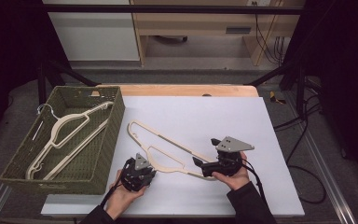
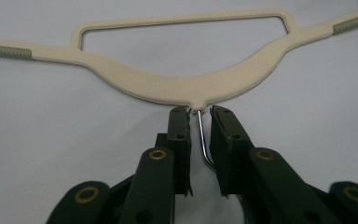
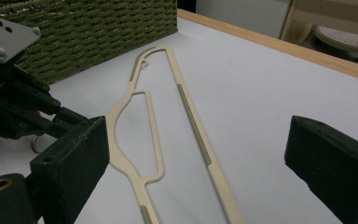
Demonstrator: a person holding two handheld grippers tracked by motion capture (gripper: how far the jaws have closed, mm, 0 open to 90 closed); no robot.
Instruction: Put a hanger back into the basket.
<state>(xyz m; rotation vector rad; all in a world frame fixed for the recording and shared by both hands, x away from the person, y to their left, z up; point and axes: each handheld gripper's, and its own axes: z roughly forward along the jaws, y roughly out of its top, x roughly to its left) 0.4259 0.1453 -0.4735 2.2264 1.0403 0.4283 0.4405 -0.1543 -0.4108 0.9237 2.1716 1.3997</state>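
Note:
A cream plastic hanger point(image 1: 168, 138) with grey-green grip strips lies flat on the white table top. Its thin metal hook point(image 2: 200, 135) points toward my left gripper point(image 1: 148, 171). In the left gripper view the hanger's body point(image 2: 191, 84) lies straight ahead, and my left gripper point(image 2: 199, 114) stands with its jaws narrowly apart on either side of the hook wire, a small gap showing on each side. My right gripper point(image 1: 199, 164) sits at the hanger's near right end. In its own view my right gripper point(image 3: 198, 156) is wide open over the hanger point(image 3: 193, 121). The left gripper point(image 3: 14, 107) is also seen there.
A green woven basket point(image 1: 107, 135) stands at the table's left, its wall point(image 3: 98, 28) close behind the hanger's far end. It holds a few cream hangers point(image 1: 70, 126). A wooden edge point(image 1: 186, 89) borders the far side. Cables point(image 1: 303, 140) hang off the right.

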